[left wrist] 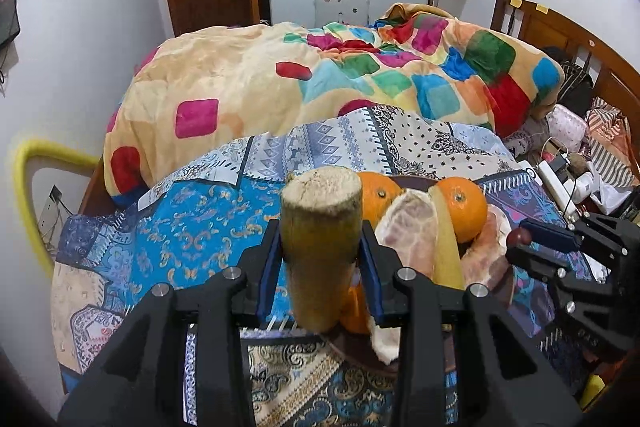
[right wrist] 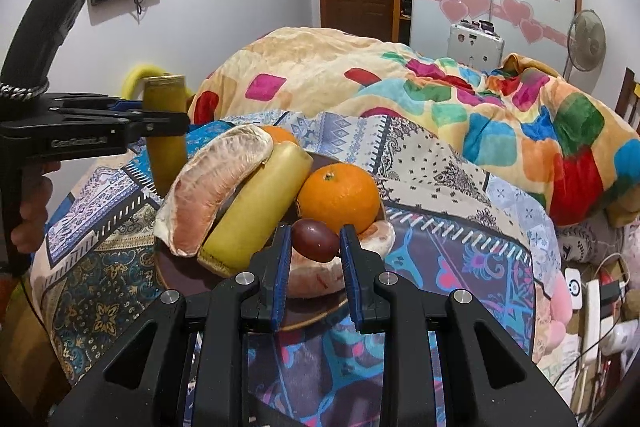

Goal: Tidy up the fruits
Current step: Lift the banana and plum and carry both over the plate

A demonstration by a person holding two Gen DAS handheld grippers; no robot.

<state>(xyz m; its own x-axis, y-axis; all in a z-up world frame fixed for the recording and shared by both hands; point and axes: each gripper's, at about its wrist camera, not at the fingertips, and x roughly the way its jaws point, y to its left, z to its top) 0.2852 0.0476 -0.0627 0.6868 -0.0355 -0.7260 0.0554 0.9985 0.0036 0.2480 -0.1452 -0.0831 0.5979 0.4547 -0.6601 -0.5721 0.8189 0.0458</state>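
Two sugarcane pieces (right wrist: 256, 211) (right wrist: 165, 131). Two oranges (right wrist: 339, 195) (right wrist: 282, 135). Pomelo segments, at least two (right wrist: 212, 195) (right wrist: 320, 277). One small dark red fruit (right wrist: 315, 239). One brown plate (right wrist: 316, 313). Two grippers (right wrist: 316, 263) (right wrist: 160, 119).

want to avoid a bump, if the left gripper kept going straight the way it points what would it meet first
Probably the nearer orange on the plate, just beyond the sugarcane piece the left gripper holds; depth is uncertain.

Each black claw (right wrist: 312, 251) has blue ribbed pads (right wrist: 280, 267), silver screws (right wrist: 244, 278) and a braided wristband (right wrist: 24, 89).
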